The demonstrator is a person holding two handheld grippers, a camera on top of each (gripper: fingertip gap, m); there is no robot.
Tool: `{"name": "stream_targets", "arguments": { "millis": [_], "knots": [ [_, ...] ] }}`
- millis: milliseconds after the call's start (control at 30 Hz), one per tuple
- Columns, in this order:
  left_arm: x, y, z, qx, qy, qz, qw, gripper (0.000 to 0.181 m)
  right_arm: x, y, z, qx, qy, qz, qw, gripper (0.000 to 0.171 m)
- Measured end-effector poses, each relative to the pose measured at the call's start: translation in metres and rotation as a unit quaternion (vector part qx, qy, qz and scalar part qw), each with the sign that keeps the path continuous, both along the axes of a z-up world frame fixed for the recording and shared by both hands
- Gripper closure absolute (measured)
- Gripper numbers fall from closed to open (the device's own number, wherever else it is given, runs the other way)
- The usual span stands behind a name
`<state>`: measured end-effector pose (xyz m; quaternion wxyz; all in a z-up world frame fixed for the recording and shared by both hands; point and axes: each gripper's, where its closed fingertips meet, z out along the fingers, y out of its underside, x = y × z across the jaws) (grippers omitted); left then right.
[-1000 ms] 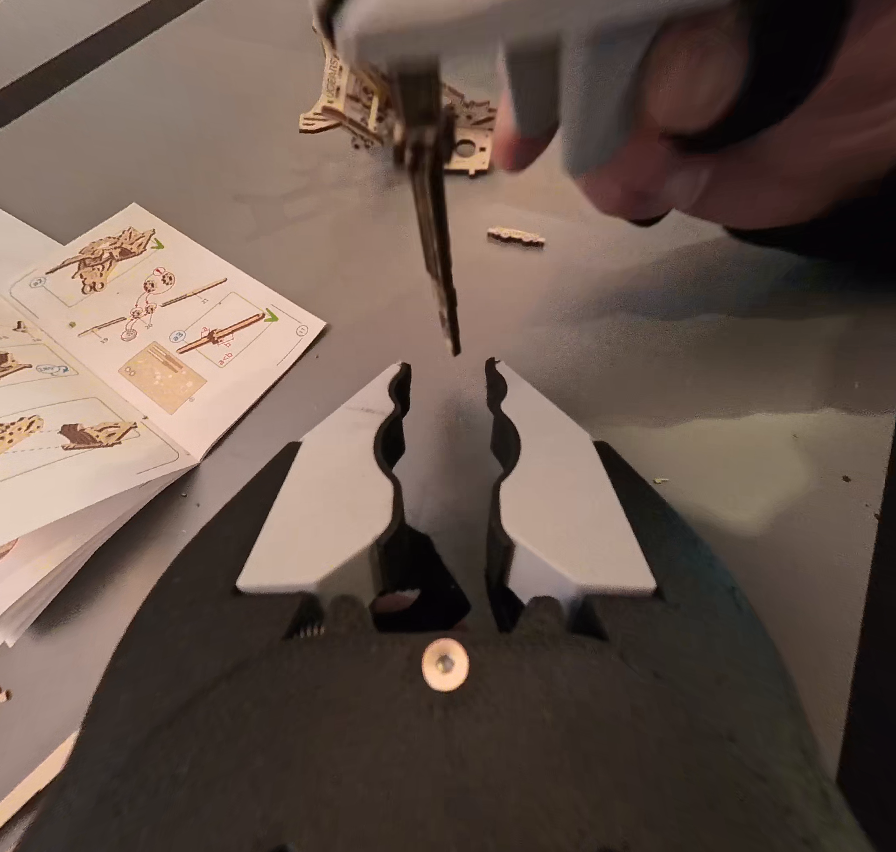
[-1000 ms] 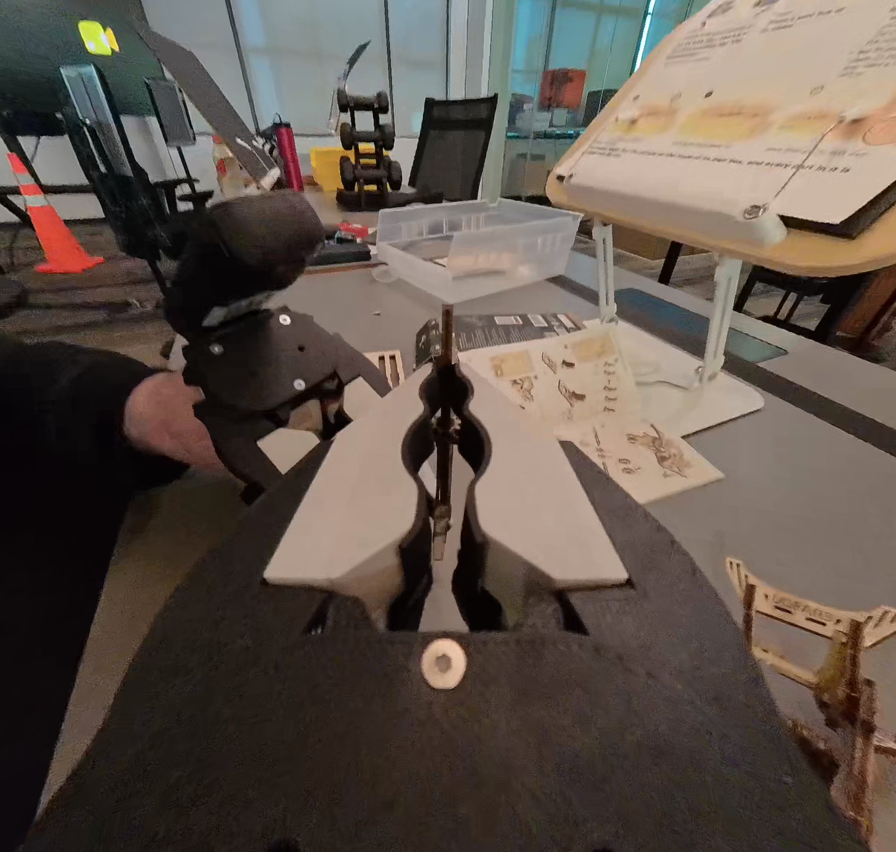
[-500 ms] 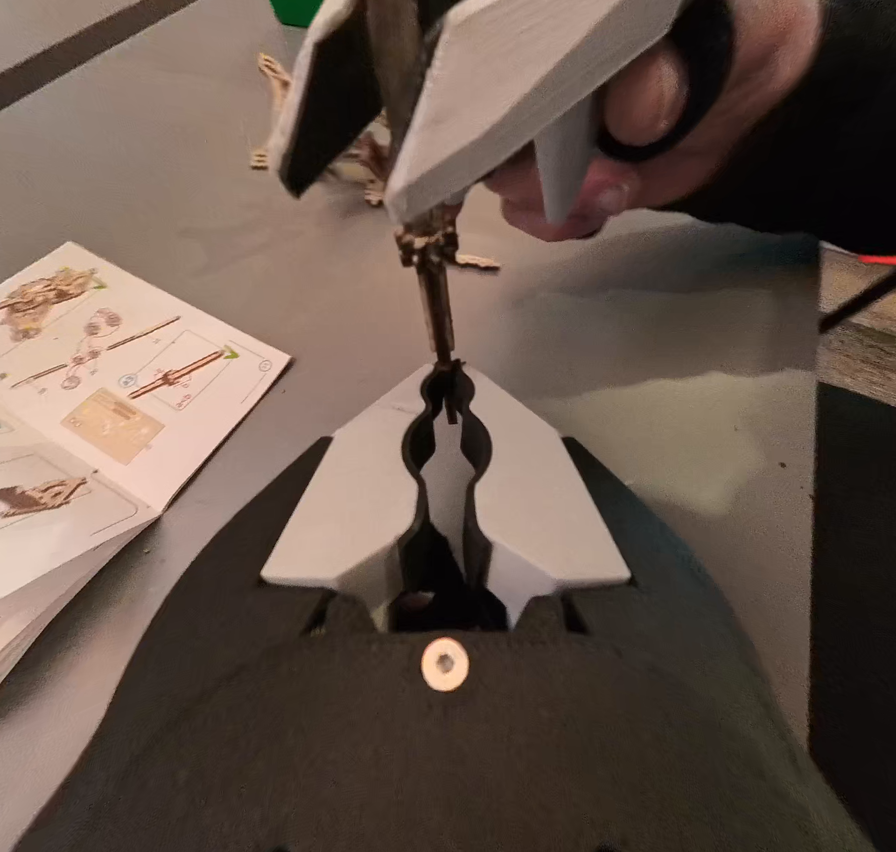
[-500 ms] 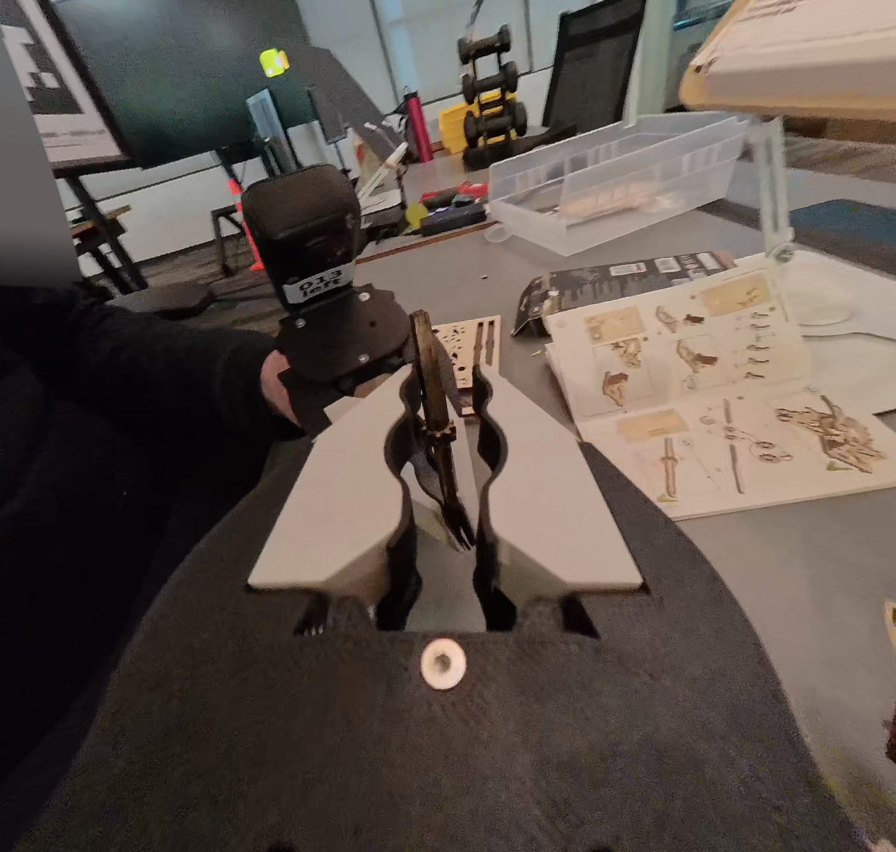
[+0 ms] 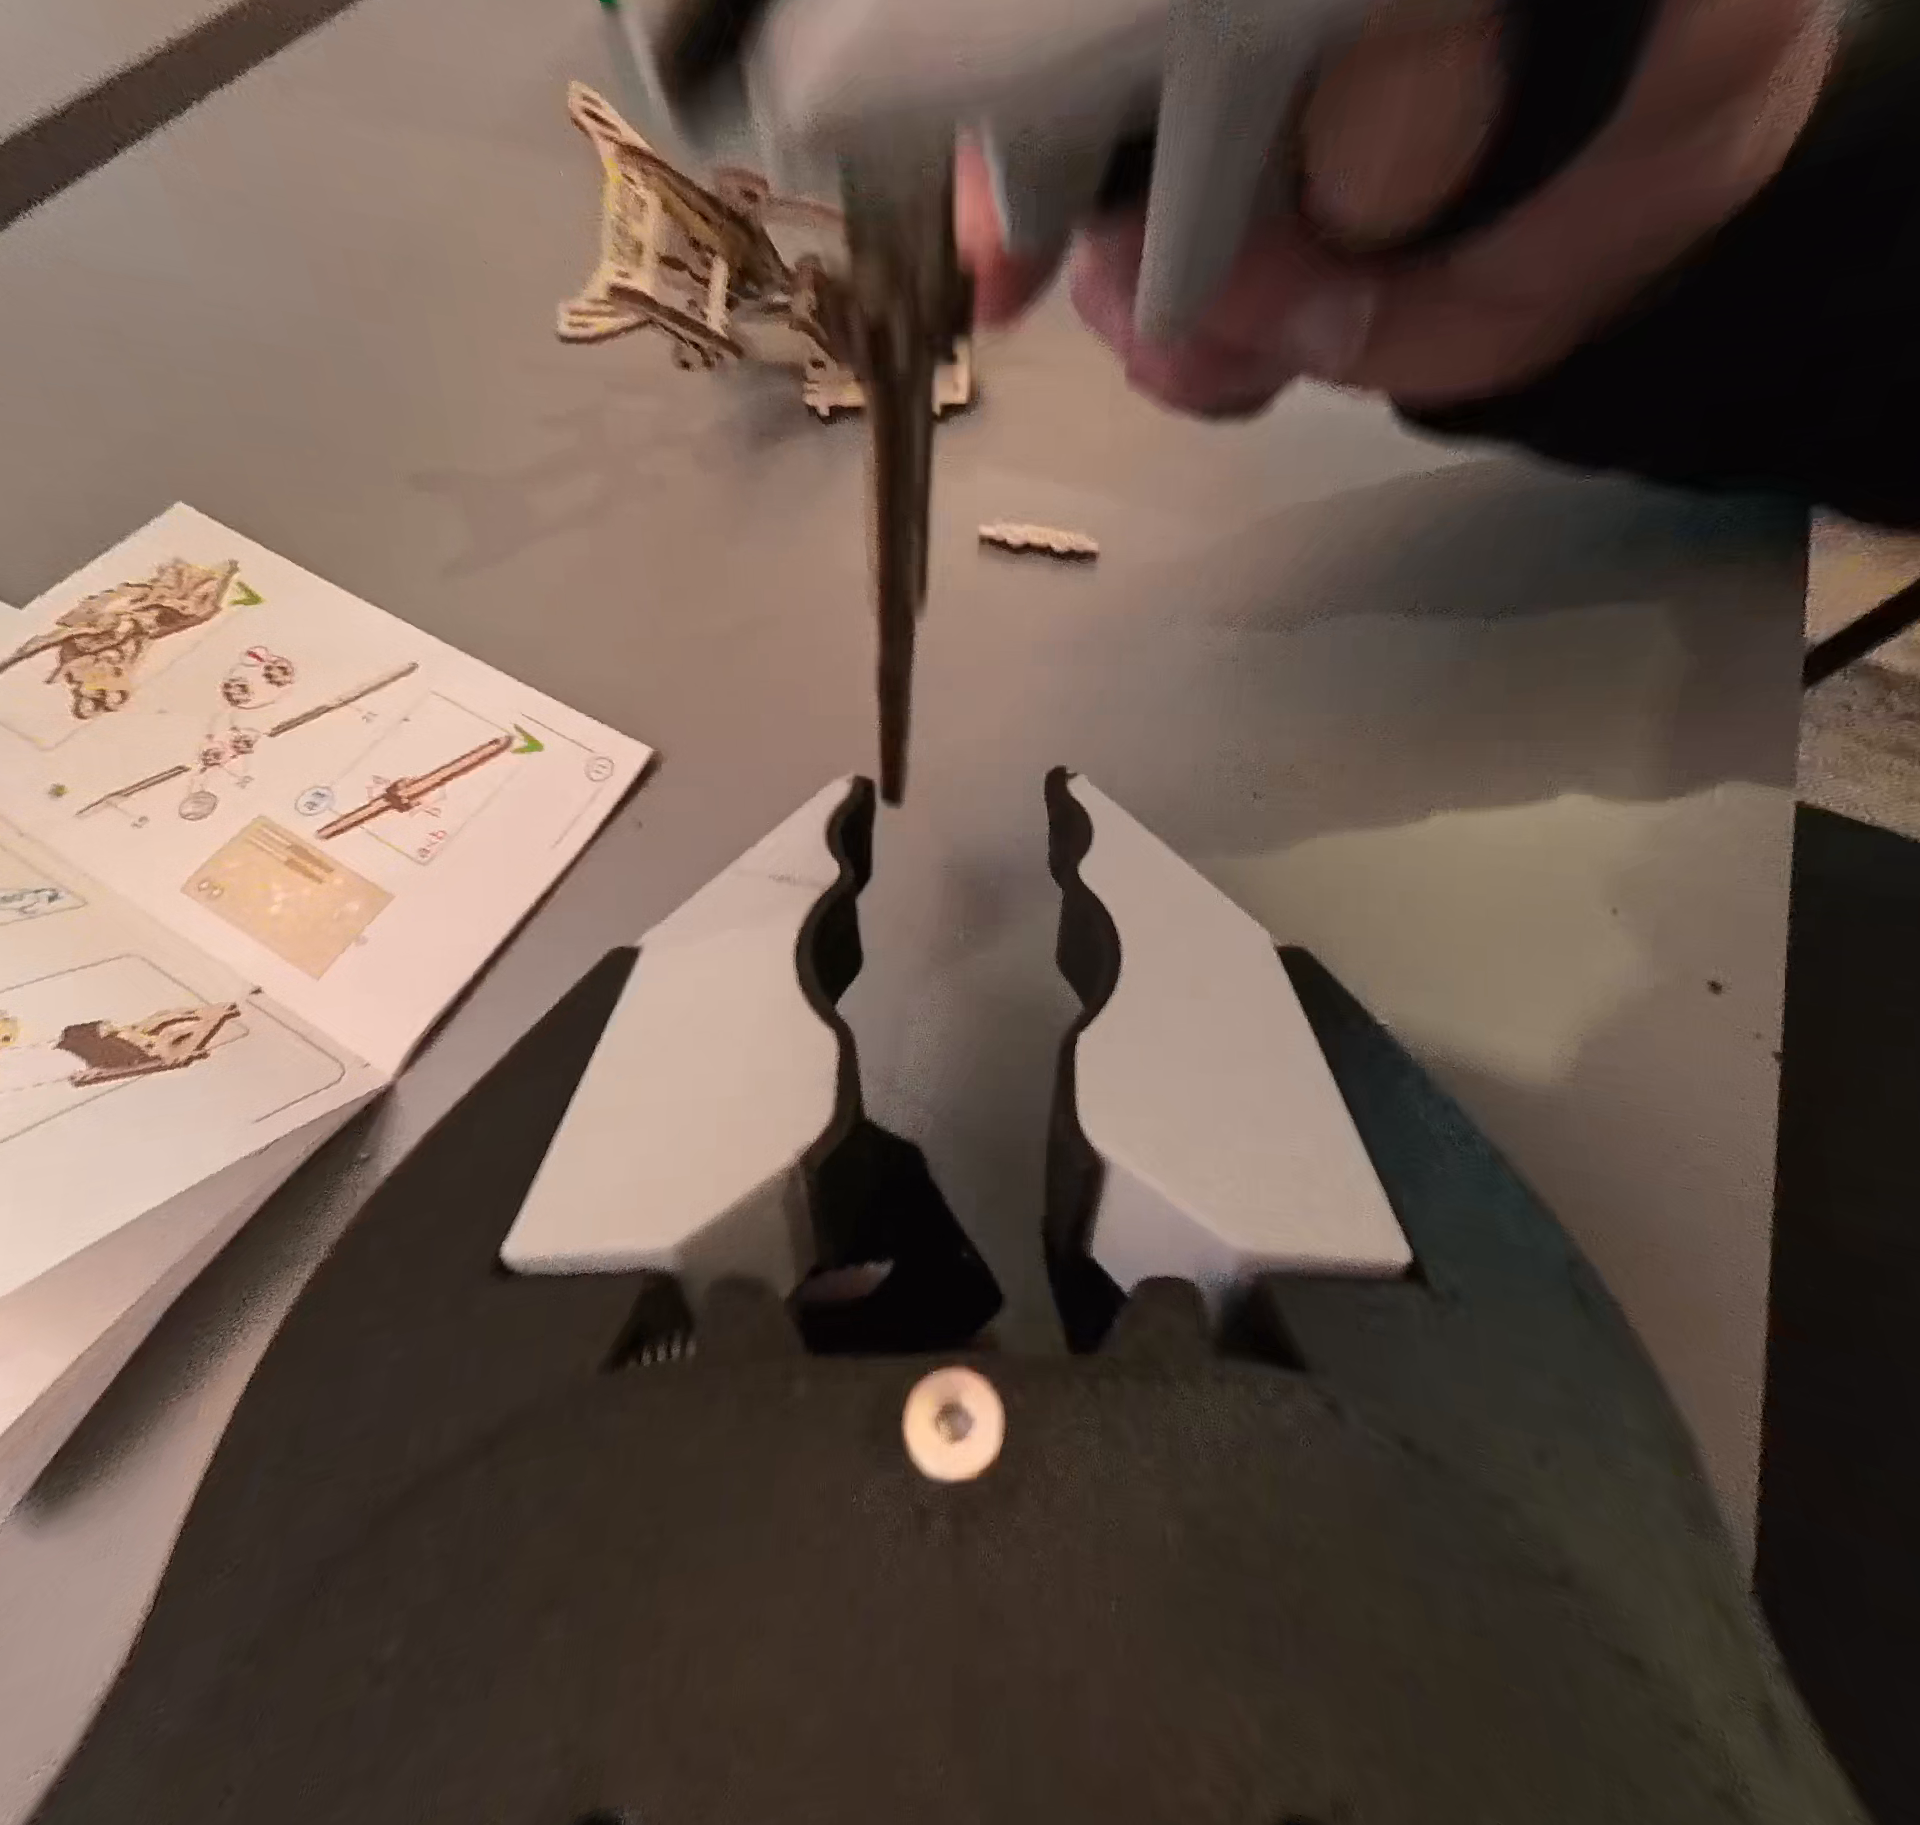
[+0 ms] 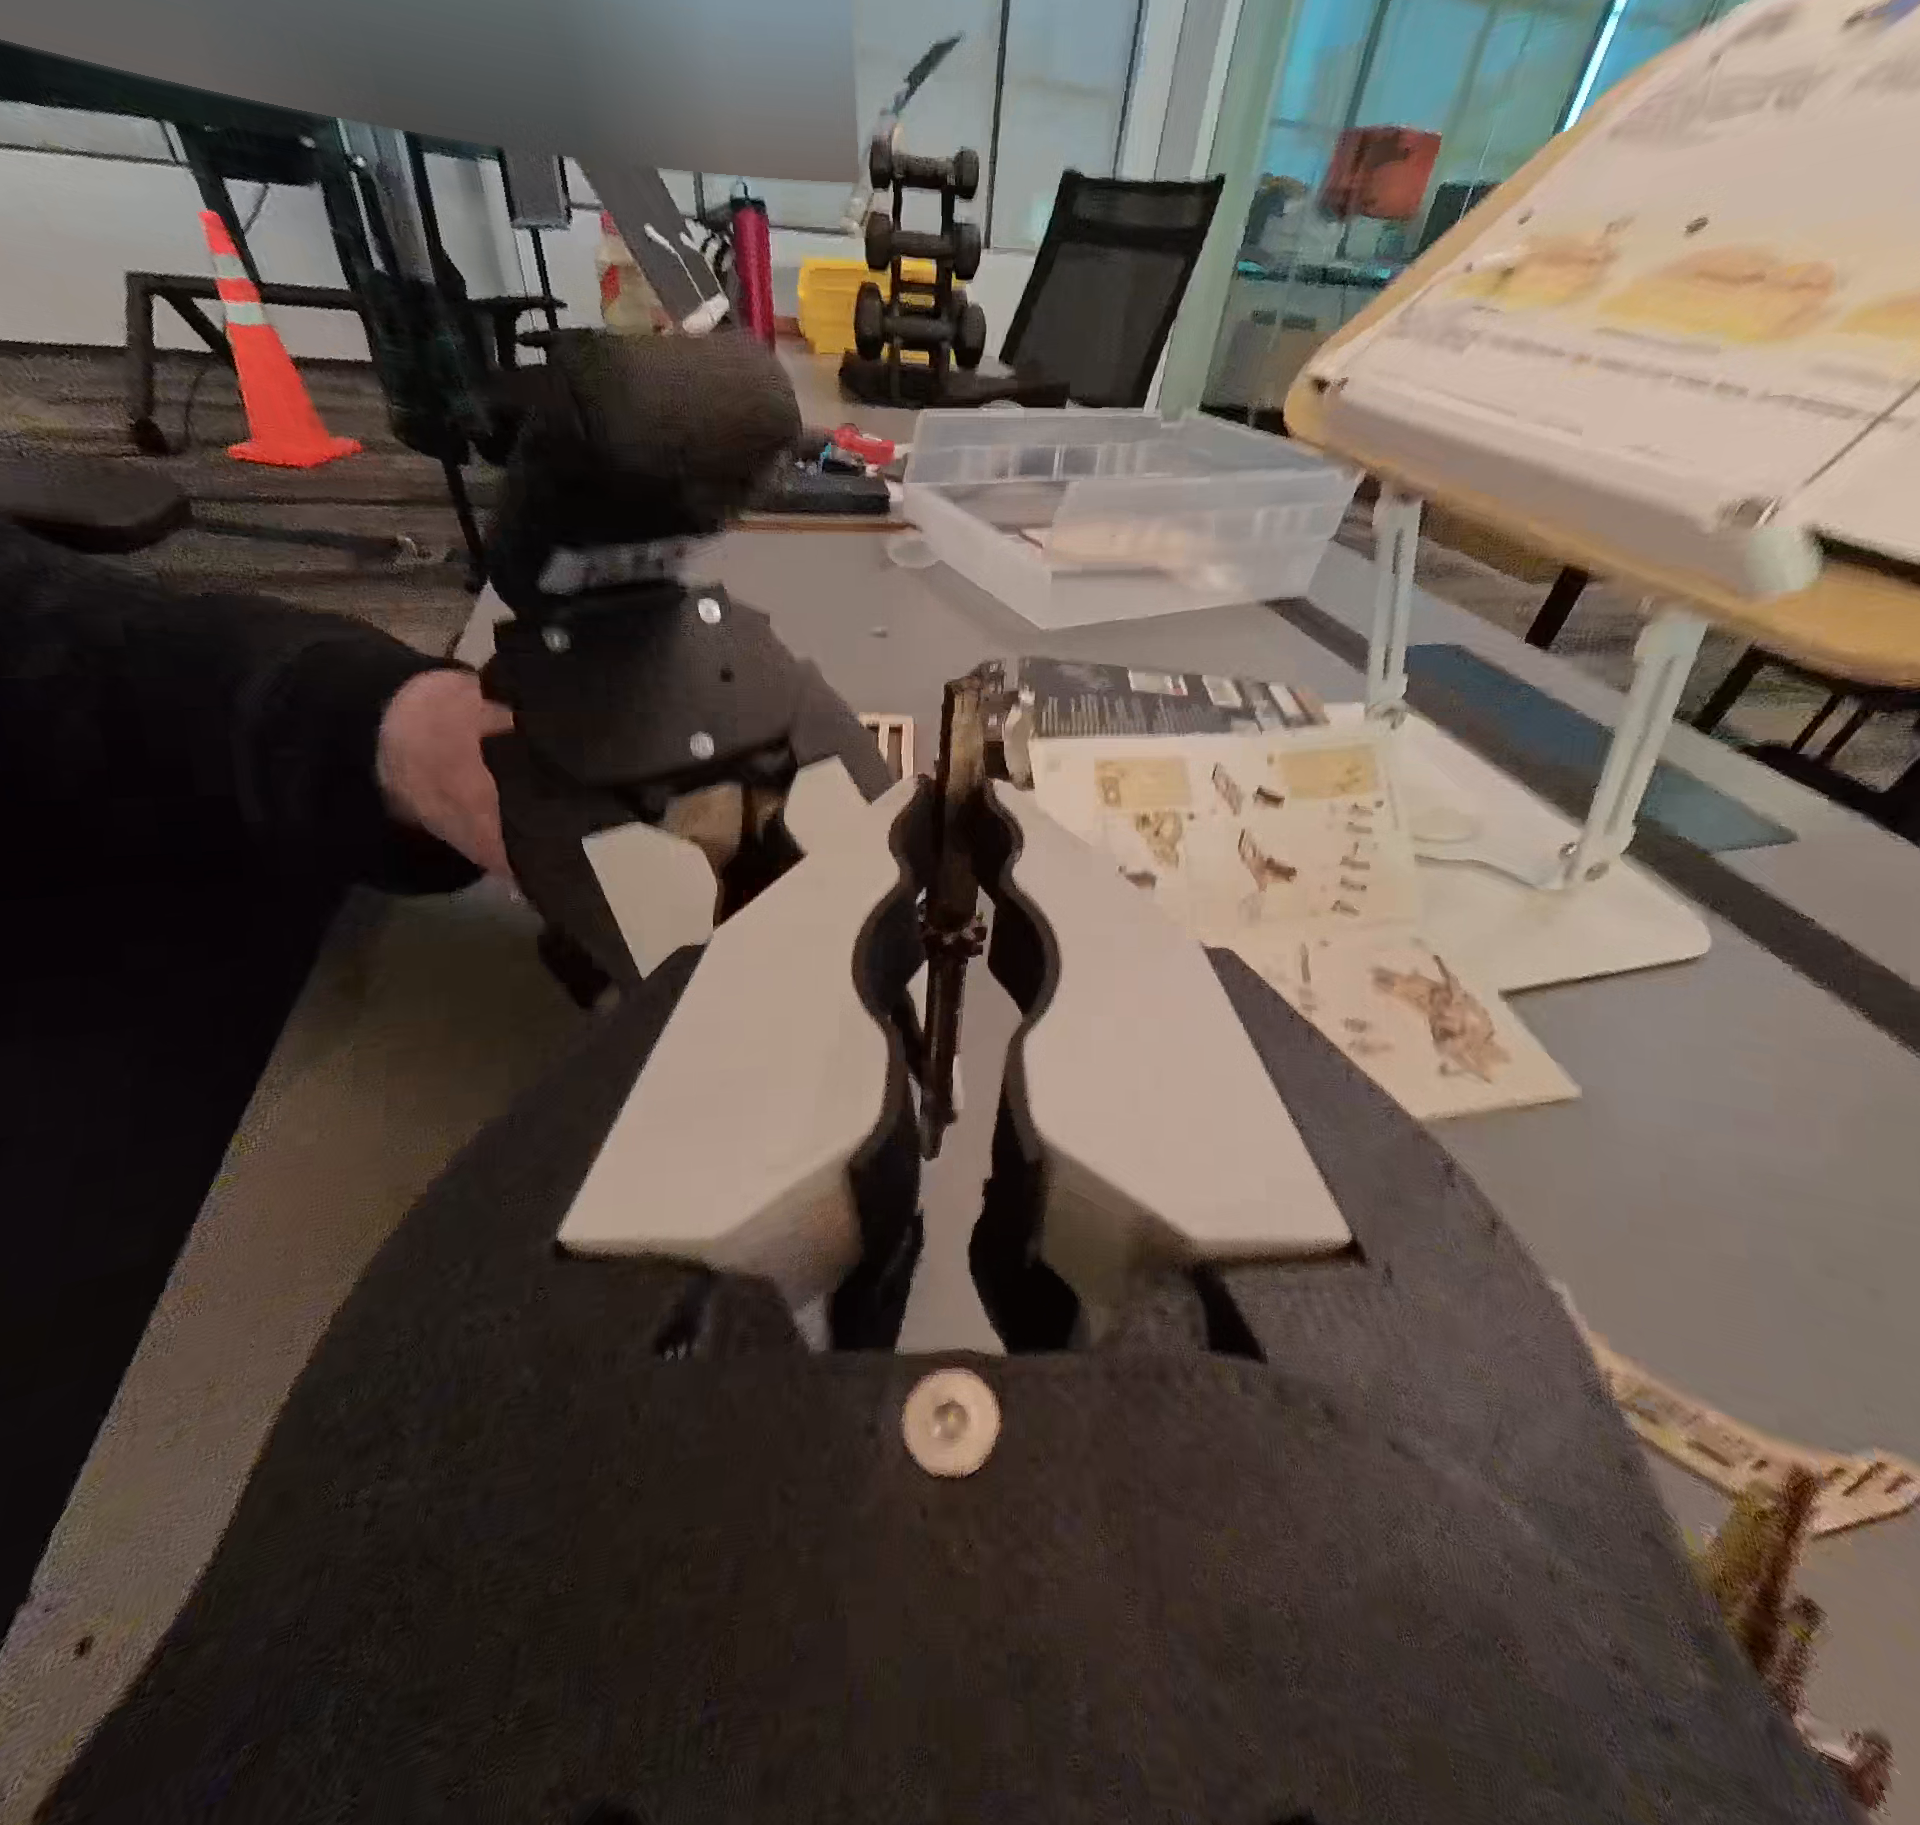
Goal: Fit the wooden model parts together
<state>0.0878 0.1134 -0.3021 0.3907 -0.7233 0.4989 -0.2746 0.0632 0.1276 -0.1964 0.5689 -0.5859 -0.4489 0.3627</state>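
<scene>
My right gripper (image 6: pixel 956 793) is shut on a thin dark wooden rod assembly (image 6: pixel 951 902) that runs lengthwise between its fingers. In the left wrist view the right gripper (image 5: pixel 1039 61) is blurred at the top and the rod (image 5: pixel 899 580) hangs down from it. The rod's tip sits just ahead of the left fingertip of my open, empty left gripper (image 5: pixel 956 788). The left gripper (image 6: pixel 644 736) also shows in the right wrist view. A partly built wooden model frame (image 5: pixel 675 258) stands on the grey table beyond. A small loose wooden piece (image 5: pixel 1037 539) lies nearby.
An open instruction booklet (image 5: pixel 260 840) lies at the left. The right wrist view shows a clear plastic tray (image 6: pixel 1122 508), a black packet (image 6: pixel 1164 710), a book stand with a manual (image 6: pixel 1558 373) and the model frame (image 6: pixel 1766 1495) at lower right. The table edge (image 5: pixel 1782 944) runs at the right. The gap from one gripper's tips to the other's is roughly 10 cm.
My left gripper, shut on the rod's tip half a second ago, has opened and let go. The right gripper and rod have shifted and are blurred with motion.
</scene>
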Motion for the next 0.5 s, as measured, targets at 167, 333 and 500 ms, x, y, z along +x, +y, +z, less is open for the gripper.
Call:
{"name": "stream_targets", "arguments": {
  "millis": [167, 333, 500],
  "knots": [
    [-0.006, 0.003, -0.006, -0.009, 0.005, 0.005, 1.000, 0.149, 0.000, 0.001, -0.007, 0.013, -0.005, -0.021, 1.000, 0.167],
    [-0.001, 0.007, -0.010, -0.004, 0.017, 0.007, 1.000, 0.152, -0.006, 0.000, -0.018, 0.004, -0.013, -0.026, 1.000, 0.168],
    [0.004, 0.011, -0.011, -0.003, 0.018, 0.016, 1.000, 0.169, -0.011, 0.008, -0.032, -0.026, -0.017, -0.032, 0.999, 0.168]
  ]
}}
